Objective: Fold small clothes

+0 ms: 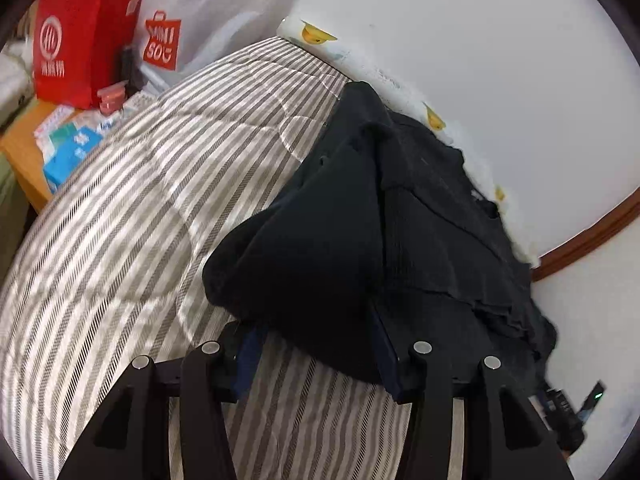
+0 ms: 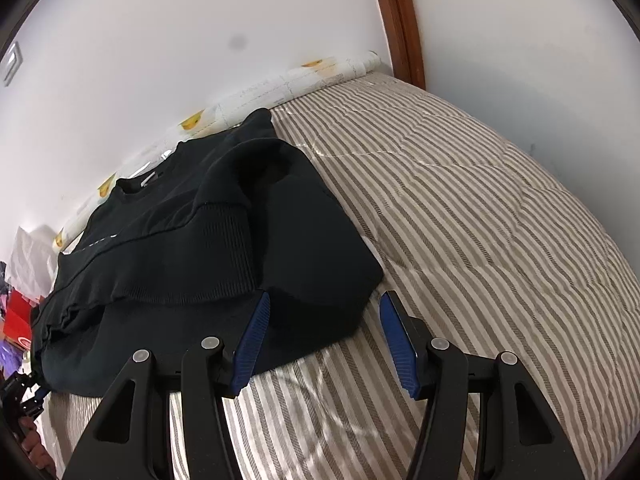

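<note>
A black sweatshirt lies partly folded on the striped quilt, close to the white wall. In the left wrist view a thick folded edge of it bulges between the fingers of my left gripper. It hides both tips, and the jaws stand apart around it. In the right wrist view my right gripper is open around the garment's near corner. Its left blue pad sits against the cloth, and the right pad stands clear of it over the quilt.
A cloth roll with yellow prints runs along the wall behind the garment. Past the bed's far end stand a red bag, a white shopping bag and a wooden table with packets. A brown door frame rises at the bed's other end.
</note>
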{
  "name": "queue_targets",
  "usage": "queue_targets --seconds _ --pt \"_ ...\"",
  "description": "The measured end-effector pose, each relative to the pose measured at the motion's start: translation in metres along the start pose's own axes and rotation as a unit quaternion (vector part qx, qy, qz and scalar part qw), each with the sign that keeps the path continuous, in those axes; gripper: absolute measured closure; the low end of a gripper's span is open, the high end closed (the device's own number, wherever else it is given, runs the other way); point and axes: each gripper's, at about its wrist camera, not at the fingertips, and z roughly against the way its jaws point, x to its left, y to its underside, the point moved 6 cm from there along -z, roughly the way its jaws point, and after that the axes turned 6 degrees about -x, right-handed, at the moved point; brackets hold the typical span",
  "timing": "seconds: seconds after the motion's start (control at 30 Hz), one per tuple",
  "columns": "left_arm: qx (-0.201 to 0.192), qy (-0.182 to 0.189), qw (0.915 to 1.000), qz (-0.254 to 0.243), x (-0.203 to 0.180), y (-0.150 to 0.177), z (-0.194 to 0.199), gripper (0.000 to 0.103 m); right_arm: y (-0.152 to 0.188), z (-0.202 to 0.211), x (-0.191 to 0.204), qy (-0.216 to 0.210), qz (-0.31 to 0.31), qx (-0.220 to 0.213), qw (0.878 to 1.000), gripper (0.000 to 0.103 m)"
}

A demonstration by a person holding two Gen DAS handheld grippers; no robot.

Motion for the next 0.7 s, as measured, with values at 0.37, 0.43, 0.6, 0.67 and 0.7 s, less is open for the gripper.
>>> queue_targets --seconds 0.37,0.43,0.6,0.67,0.7 --pt "-0.024 -0.085 0.9888 -0.12 -0.025 0.002 0.002 0.095 -0.005 -0.017 0.013 -0.029 0.005 0.006 1.0 0.082" --pt "-0.027 -0.084 0.9884 -0.124 -0.025 0.003 0.008 0.095 -0.004 -0.011 0.014 -0.03 0.013 0.002 0.999 0.084" --pt "-0.028 -0.081 0.9873 -0.134 -0.029 0.013 0.025 0.096 0.0 0.004 0.014 -0.031 0.016 -0.007 0.999 0.085" --pt "-0.031 -0.082 0.9865 -0.138 -0.031 0.019 0.032 0.096 0.003 0.012 0.015 -0.03 0.022 -0.01 0.999 0.085" --pt "-0.031 -0.08 0.9866 -0.139 -0.032 0.022 0.037 0.096 0.004 0.016 0.016 -0.029 0.023 -0.013 0.999 0.085"
